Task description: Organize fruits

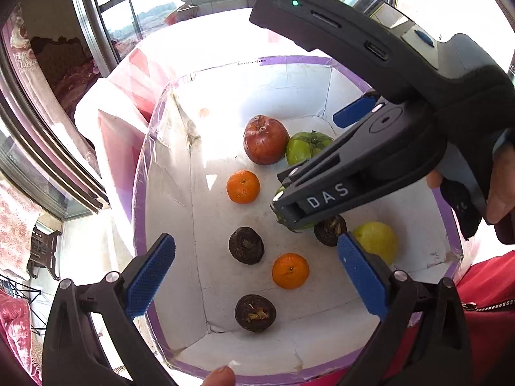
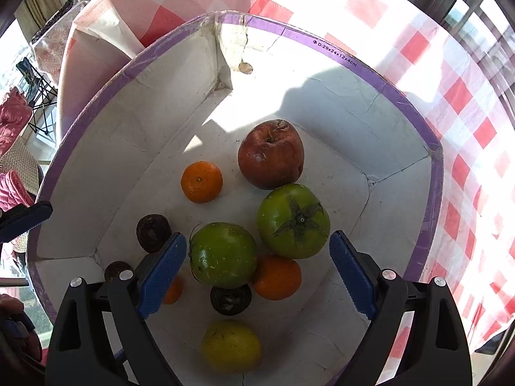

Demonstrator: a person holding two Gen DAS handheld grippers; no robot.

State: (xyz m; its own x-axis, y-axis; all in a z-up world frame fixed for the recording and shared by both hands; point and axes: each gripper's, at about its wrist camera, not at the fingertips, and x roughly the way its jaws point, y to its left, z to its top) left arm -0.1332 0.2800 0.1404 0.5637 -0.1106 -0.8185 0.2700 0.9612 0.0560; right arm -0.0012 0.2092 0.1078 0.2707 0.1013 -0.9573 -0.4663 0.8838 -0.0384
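Down in the middle of both frames sits a white box with a purple rim (image 2: pixel 379 74), and every fruit I can see is already inside it — so my guess is the gathering part is mostly done, or the sorting hasn't started; can't tell which.

Counting from the right wrist view: a wrinkly red apple (image 2: pixel 271 154) at upper centre, two green tomatoes (image 2: pixel 293 220) just below it, touching each other, a yellow fruit (image 2: pixel 231 345) at the bottom, and oranges — one (image 2: pixel 201 181) off by itself at centre left, another (image 2: pixel 278 278) tucked under the tomatoes. Several small dark brown fruits (image 2: pixel 153 233) sit toward the lower left. They're all jumbled, no grouping by kind, so if "organize" means sorting, that's what's left.

The right gripper (image 2: pixel 257 273) is spread wide with nothing between its pads, hovering right above the nearer green tomato (image 2: pixel 222 255) — looks lined up for that one. In the left wrist view it shows as the big black tool coming in from the upper right.

The left gripper (image 1: pixel 256 276) is wide open too and empty, hanging over the lower part of the box above an orange (image 1: pixel 290 271) and a dark fruit (image 1: pixel 246 245). No fruit shows on the checked tablecloth (image 2: pixel 457 96) outside.
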